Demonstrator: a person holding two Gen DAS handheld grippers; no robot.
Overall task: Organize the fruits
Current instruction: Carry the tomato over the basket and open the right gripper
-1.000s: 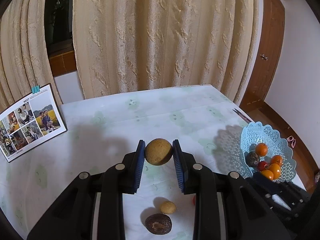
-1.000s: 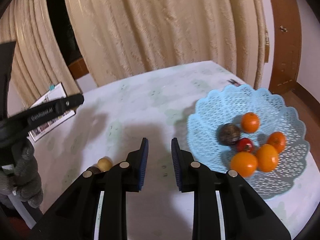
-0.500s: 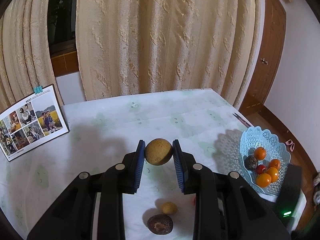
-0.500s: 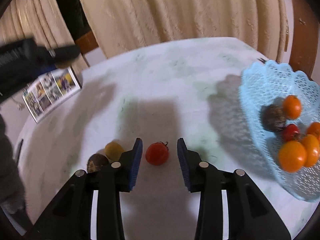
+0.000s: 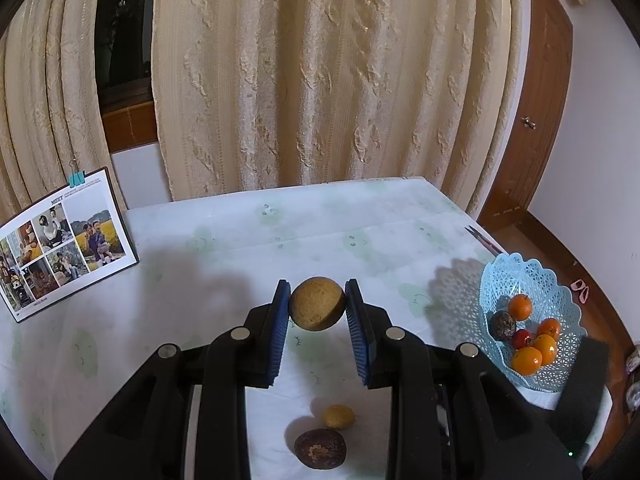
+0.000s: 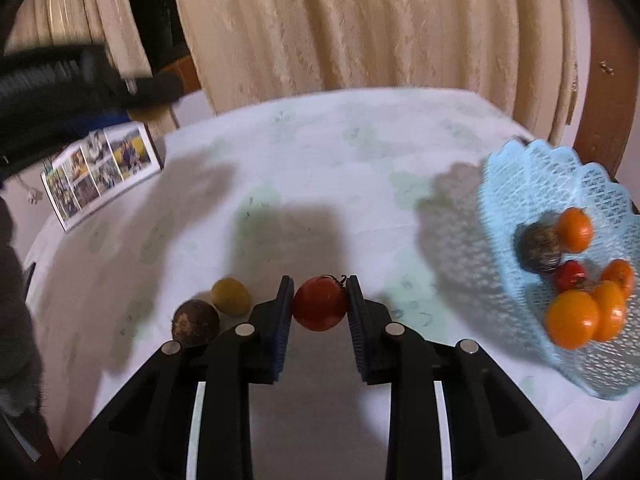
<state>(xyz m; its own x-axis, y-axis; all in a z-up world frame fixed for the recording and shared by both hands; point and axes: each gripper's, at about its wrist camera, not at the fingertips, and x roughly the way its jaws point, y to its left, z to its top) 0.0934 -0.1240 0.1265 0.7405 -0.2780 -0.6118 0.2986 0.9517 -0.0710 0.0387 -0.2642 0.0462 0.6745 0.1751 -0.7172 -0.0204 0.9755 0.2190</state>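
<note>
My left gripper is shut on a round tan-yellow fruit and holds it well above the table. My right gripper has its pads against both sides of a red tomato low over the table. A small yellow fruit and a dark brown fruit lie just left of the right gripper; both also show in the left wrist view, the yellow one and the brown one. A light blue lattice basket at the right holds several oranges, a small red fruit and a dark fruit.
A photo calendar stands at the table's back left. Curtains hang behind the table. A wooden door is at the right. The basket sits near the table's right edge. A gloved hand is at the left.
My right gripper has swung left from the basket down to the tomato and closed its pads onto it. My left gripper has kept hold of the tan fruit and risen slightly.
</note>
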